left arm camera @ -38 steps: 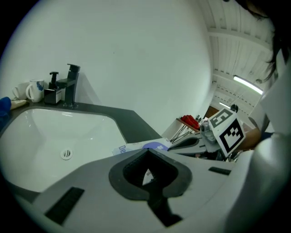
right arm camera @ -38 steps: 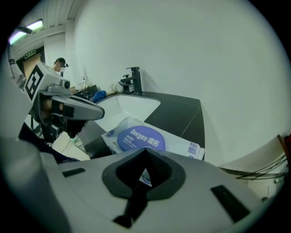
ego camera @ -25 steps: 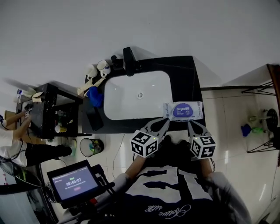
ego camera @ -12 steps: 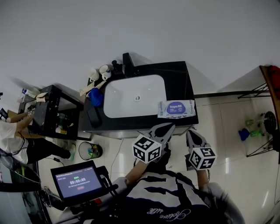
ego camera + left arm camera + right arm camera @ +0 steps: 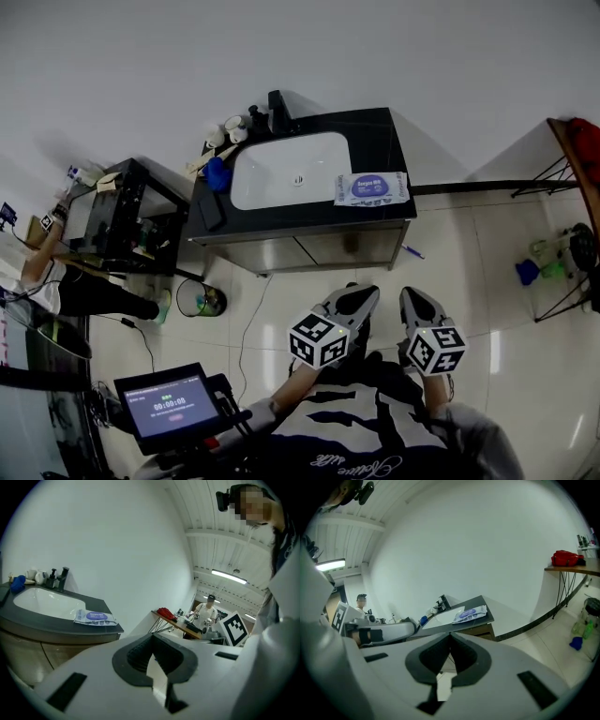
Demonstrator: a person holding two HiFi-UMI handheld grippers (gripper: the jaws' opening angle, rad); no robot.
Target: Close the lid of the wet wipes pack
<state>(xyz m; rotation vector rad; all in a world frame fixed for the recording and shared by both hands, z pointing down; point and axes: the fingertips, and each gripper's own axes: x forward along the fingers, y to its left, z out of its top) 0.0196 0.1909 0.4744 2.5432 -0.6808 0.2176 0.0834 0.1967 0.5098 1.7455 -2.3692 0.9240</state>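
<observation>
Left gripper: my jaws are closed tip to tip, with nothing between them. Right gripper: jaws also closed tip to tip, nothing held. I hold both side by side at lower centre of the head view, over the tiled floor and well apart from the black tabletop. The wet wipes pack lies flat on that tabletop at upper centre, just right of the white sink, near the front edge. Its purple label faces up.
</observation>
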